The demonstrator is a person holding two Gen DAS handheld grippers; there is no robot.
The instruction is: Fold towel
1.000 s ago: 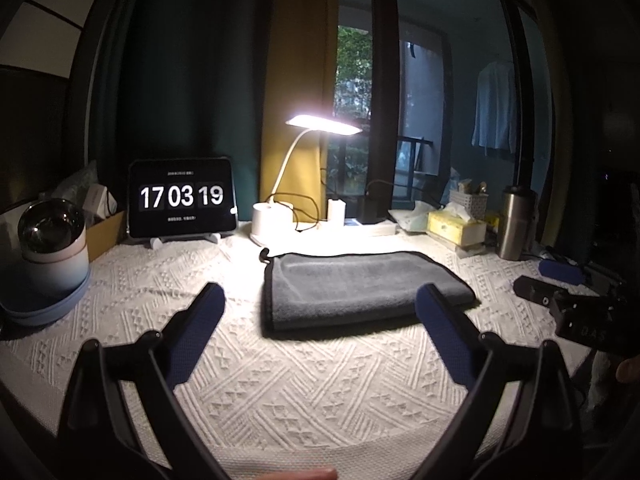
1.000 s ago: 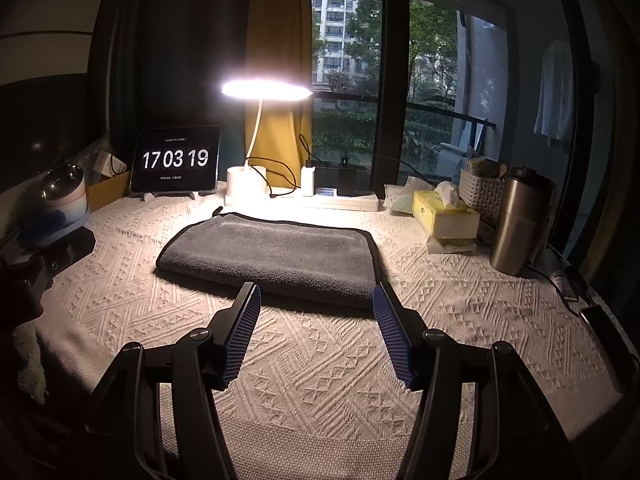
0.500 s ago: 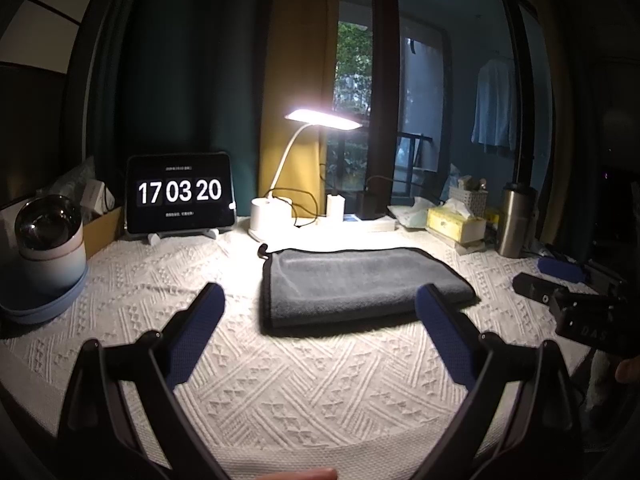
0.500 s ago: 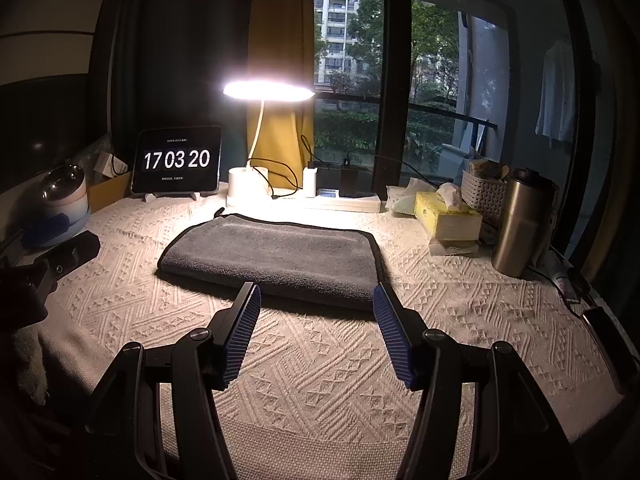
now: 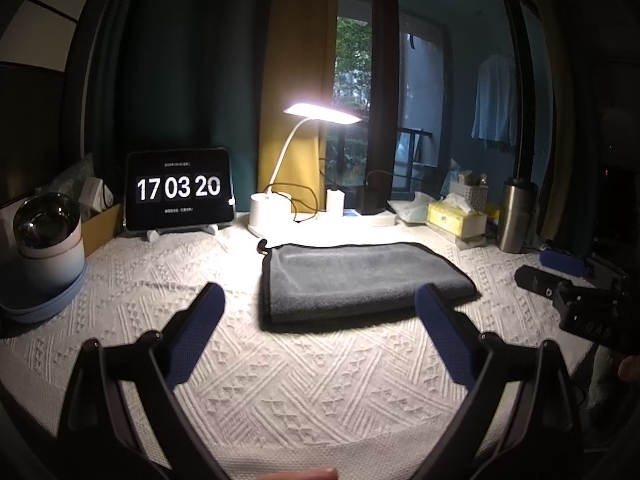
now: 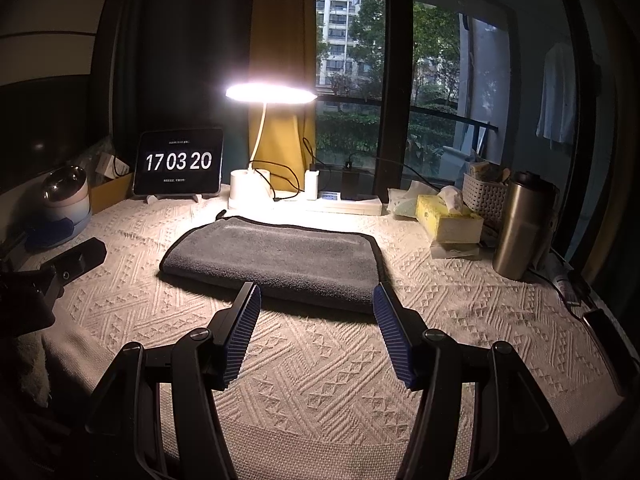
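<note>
A grey towel (image 5: 360, 276) with dark edging lies folded flat in a rectangle on the white textured tablecloth (image 5: 304, 376), under the lamp; it also shows in the right wrist view (image 6: 280, 260). My left gripper (image 5: 320, 304) is open and empty, held above the cloth in front of the towel. My right gripper (image 6: 316, 304) is open and empty, just before the towel's near edge. The right gripper shows at the right of the left wrist view (image 5: 576, 300); the left gripper shows at the left of the right wrist view (image 6: 60, 268).
At the back stand a tablet clock (image 5: 178, 188), a lit desk lamp (image 5: 320, 114), a power strip (image 6: 344, 204), a yellow tissue box (image 6: 448, 216), a white basket (image 6: 484, 196) and a steel tumbler (image 6: 520, 224). A round white and blue device (image 5: 44, 240) sits at the left.
Both grippers have drawn slightly back and up from the towel, still open. The towel has not moved. The clock went from 17:03:19 to 17:03:20.
</note>
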